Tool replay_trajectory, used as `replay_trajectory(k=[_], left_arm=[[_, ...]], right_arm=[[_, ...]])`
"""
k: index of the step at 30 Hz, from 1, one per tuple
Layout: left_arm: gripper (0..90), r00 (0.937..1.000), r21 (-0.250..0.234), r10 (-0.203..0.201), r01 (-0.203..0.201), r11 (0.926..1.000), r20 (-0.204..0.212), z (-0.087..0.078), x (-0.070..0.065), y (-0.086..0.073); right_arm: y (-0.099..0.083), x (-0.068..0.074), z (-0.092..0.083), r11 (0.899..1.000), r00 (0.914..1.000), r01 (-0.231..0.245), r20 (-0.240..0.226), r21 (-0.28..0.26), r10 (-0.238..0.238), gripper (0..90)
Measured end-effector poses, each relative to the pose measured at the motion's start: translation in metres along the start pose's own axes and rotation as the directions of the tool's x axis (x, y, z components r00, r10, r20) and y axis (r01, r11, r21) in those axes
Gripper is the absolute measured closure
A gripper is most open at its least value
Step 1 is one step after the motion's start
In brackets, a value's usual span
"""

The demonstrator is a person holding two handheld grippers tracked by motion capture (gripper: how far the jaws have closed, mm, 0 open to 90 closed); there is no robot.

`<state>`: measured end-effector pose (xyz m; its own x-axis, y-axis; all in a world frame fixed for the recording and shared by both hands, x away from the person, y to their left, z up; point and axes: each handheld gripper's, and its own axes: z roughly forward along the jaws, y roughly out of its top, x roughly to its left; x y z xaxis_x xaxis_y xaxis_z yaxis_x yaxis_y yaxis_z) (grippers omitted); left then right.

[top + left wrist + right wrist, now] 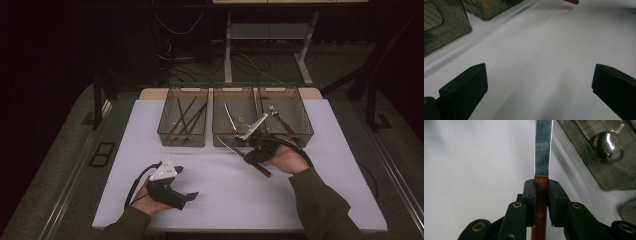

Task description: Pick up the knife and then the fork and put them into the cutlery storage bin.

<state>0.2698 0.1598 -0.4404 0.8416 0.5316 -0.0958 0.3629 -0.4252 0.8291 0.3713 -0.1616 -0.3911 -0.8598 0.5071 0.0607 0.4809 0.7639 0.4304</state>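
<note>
A knife (543, 150) with a steel blade and a brown wooden handle (540, 205) is clamped in my right gripper (541, 187), the pads pressing on the handle just below the blade. Seen from above, that knife (231, 148) hangs over the white table in front of the middle bin, blade pointing left and away, handle end (263, 171) toward the person. My left gripper (186, 183) rests low at the near left of the table. Its jaws stand wide apart over bare white surface with nothing between them (539, 82).
Three dark see-through bins stand in a row at the back of the white table (310, 200): the left bin (183, 122) holds several chopsticks, the middle bin (235, 120) a knife, the right bin (287, 117) spoons. A spoon bowl (605, 145) shines through a bin wall.
</note>
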Motion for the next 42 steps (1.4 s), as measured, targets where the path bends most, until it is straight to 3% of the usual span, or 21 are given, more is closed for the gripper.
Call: replay_trajectory(k=[8, 16, 23, 29, 33, 42], left_arm=[[0.0, 1.0000, -0.002, 0.006, -0.006, 1.0000, 0.004, -0.001, 0.000, 0.000], [0.0, 1.0000, -0.002, 0.007, -0.007, 1.0000, 0.006, -0.001, 0.000, 0.000], [0.0, 1.0000, -0.001, 0.006, -0.006, 1.0000, 0.007, -0.001, 0.000, 0.000], [0.0, 1.0000, -0.001, 0.005, -0.005, 1.0000, 0.005, -0.001, 0.000, 0.000], [0.0, 1.0000, -0.002, 0.003, -0.003, 1.0000, 0.006, 0.000, 0.000, 0.000], [0.0, 1.0000, 0.002, 0.000, 0.000, 1.0000, 0.005, 0.000, 0.000, 0.000]], right_arm=[[-0.021, -0.011, -0.021, 0.990, 0.9974, -0.068, -0.031, -0.125, 0.065, 77.7], [-0.036, -0.023, -0.048, 0.953, 0.9946, -0.100, -0.054, -0.284, 0.088, 77.6], [-0.049, -0.036, -0.071, 0.913, 0.9893, -0.143, -0.027, -0.382, 0.143, 77.7], [-0.062, -0.048, -0.090, 0.861, 0.9766, -0.191, -0.003, -0.472, 0.215, 77.7], [-0.068, -0.055, -0.097, 0.839, 0.9689, -0.204, 0.018, -0.504, 0.247, 77.7], [-0.084, -0.075, -0.115, 0.780, 0.9363, -0.248, 0.064, -0.575, 0.345, 77.6]])
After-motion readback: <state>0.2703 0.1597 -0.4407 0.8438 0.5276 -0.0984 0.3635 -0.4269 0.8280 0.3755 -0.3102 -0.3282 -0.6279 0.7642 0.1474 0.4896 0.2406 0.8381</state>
